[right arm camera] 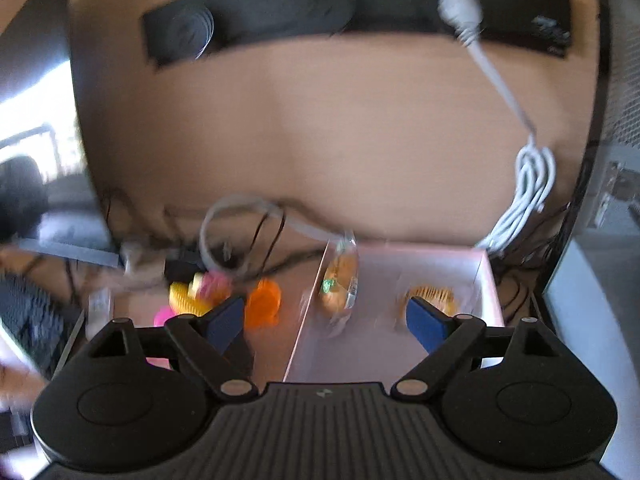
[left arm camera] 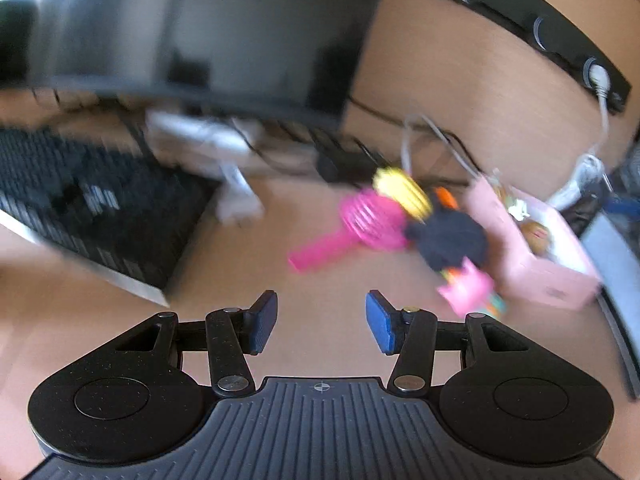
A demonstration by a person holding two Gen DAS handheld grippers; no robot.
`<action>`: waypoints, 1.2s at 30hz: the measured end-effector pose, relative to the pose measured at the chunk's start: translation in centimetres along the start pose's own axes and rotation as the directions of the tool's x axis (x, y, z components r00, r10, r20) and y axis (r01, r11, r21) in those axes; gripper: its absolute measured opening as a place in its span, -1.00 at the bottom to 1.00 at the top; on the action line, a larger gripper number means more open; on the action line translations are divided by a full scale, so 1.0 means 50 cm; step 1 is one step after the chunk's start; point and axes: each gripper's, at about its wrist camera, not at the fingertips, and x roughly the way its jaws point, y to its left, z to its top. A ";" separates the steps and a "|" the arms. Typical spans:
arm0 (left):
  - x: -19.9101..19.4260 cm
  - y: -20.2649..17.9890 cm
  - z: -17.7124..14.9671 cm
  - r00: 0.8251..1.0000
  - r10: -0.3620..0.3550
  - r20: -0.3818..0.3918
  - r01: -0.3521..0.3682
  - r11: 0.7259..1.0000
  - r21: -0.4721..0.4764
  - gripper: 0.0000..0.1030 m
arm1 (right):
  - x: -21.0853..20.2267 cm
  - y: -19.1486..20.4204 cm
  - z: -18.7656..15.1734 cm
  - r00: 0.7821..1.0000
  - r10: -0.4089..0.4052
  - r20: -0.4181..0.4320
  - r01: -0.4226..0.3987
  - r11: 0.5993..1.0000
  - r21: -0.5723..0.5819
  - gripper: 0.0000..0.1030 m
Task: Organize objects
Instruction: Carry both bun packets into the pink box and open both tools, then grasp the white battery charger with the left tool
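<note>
On the tan desk lies a blurred pile of small items: a pink hairbrush (left arm camera: 360,224), a yellow comb (left arm camera: 402,192), a black item (left arm camera: 452,240) and a small pink piece (left arm camera: 466,292). An open pink box (left arm camera: 536,248) stands right of the pile. My left gripper (left arm camera: 322,320) hovers open over bare desk, short of the pile and left of it. My right gripper (right arm camera: 326,324) is open wide above the left wall of the pink box (right arm camera: 400,352), with nothing held. Inside the box lie a clear packet with an orange thing (right arm camera: 340,284) and a golden comb-like item (right arm camera: 432,296). An orange item (right arm camera: 262,304) and the yellow comb (right arm camera: 184,300) lie just left of the box.
A black keyboard (left arm camera: 80,208) and a dark monitor (left arm camera: 200,32) fill the left. Tangled cables (right arm camera: 240,232) run behind the pile. A coiled white cable (right arm camera: 532,176) hangs from a black power strip (right arm camera: 320,12) on the back panel. The desk's right edge runs just past the box.
</note>
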 end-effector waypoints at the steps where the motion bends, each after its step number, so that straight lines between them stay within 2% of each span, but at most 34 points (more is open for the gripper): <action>1: 0.007 0.003 0.019 1.000 0.021 0.017 -0.022 1.000 0.013 0.03 | 0.001 0.009 -0.014 1.000 0.003 -0.014 -0.004 1.000 -0.018 0.72; 4: 0.041 0.008 0.076 0.998 0.039 0.047 -0.040 0.998 0.037 0.03 | -0.004 0.035 -0.055 0.999 0.002 -0.044 -0.005 0.998 -0.062 0.72; 7: 0.097 -0.005 0.124 0.995 0.077 0.063 -0.083 0.992 0.098 0.04 | -0.015 0.048 -0.081 0.997 0.013 -0.076 -0.017 0.998 -0.055 0.76; 11: 0.206 -0.026 0.178 0.984 0.179 -0.008 -0.174 0.967 0.188 0.04 | -0.030 0.050 -0.113 0.994 -0.007 -0.109 0.001 0.999 -0.052 0.87; 13: 0.258 -0.029 0.199 0.979 0.191 -0.071 -0.174 0.965 0.195 0.04 | -0.038 0.048 -0.130 0.992 -0.044 -0.121 0.036 0.997 -0.065 0.88; 16: 0.326 -0.018 0.218 0.959 0.212 -0.188 -0.183 0.970 0.158 0.04 | -0.050 0.034 -0.149 0.987 -0.084 -0.139 0.077 0.995 -0.057 0.88; 18: 0.359 0.004 0.225 0.942 0.212 -0.260 -0.199 0.977 0.074 0.05 | -0.058 0.021 -0.158 0.984 -0.102 -0.146 0.099 0.995 -0.031 0.92; 20: 0.373 0.018 0.226 0.929 0.239 -0.283 -0.241 0.970 0.028 0.02 | -0.065 0.008 -0.163 0.982 -0.115 -0.150 0.116 0.993 -0.007 0.95; 22: 0.375 0.018 0.225 0.926 0.255 -0.279 -0.258 0.966 0.026 0.03 | -0.065 -0.003 -0.170 0.979 -0.123 -0.164 0.127 0.992 0.014 0.95; 28: 0.360 -0.003 0.208 0.937 0.228 -0.263 -0.226 0.973 0.039 0.05 | -0.059 -0.011 -0.184 0.974 -0.118 -0.195 0.130 0.990 0.047 0.95; 33: 0.324 -0.049 0.161 0.956 0.168 -0.242 -0.141 0.982 0.127 0.05 | -0.049 0.005 -0.187 0.975 -0.088 -0.204 0.098 0.995 0.036 0.96; 36: 0.293 -0.062 0.135 0.964 0.119 -0.239 -0.089 0.987 0.133 0.05 | -0.040 0.016 -0.191 0.975 -0.068 -0.213 0.075 0.997 0.028 0.96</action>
